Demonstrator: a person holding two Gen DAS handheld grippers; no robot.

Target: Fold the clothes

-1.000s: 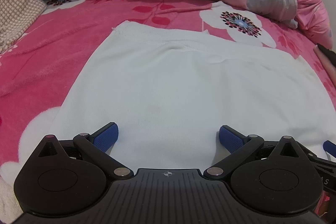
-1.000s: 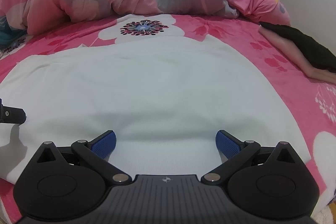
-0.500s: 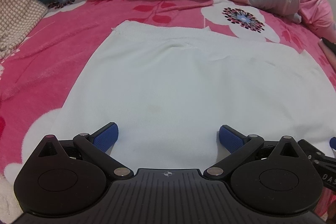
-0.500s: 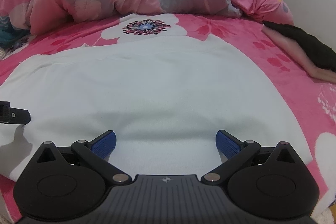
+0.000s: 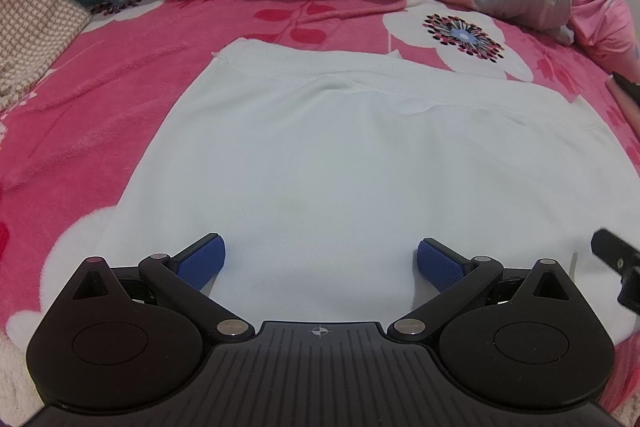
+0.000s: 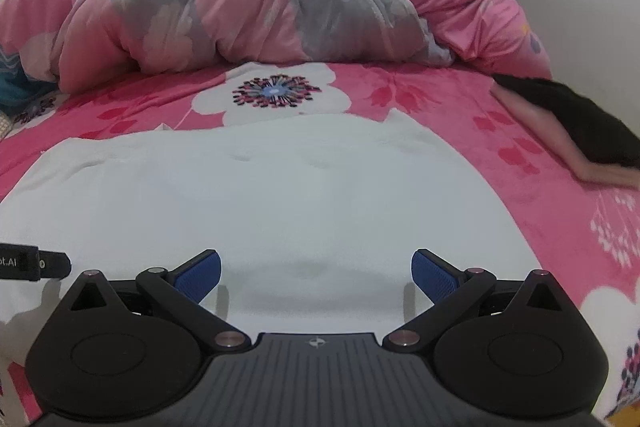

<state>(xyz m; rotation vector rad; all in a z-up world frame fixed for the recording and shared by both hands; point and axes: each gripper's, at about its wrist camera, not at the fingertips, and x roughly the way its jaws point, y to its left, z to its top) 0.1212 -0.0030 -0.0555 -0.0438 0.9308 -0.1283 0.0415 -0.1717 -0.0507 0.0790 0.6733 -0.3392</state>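
White garment [image 5: 340, 163]: one item, pale knit, spread flat on the pink floral blanket [image 5: 100, 115]. The ribbed band lies at the far edge and the plain body runs back toward both tools. Judged to be laid out smooth so that its near edge can be lifted and carried over in a first fold; no fold is made yet. A faint yellowish mark shows near the middle in the left view.

Left gripper [image 5: 320, 259]: jaws wide apart, nothing between the blue pads [image 5: 202, 261]. It sits low over the near portion of the cloth, the fabric lying between and beyond the fingers. Whether the pads touch it cannot be told.

Right gripper [image 6: 316, 269]: jaws likewise apart and empty. The garment fills the space ahead and between the fingers, with a slight shadowed dip in the cloth just in front. Each tool's tip shows at the edge of the other's view, so the pair stands side by side along the near hem, likely to take both corners evenly.

Rumpled quilt [image 6: 240, 7]: pink and grey, heaped at the far side, well apart from the garment.

Dark cloth [image 6: 580, 119]: right edge of the bed, apart from the garment.
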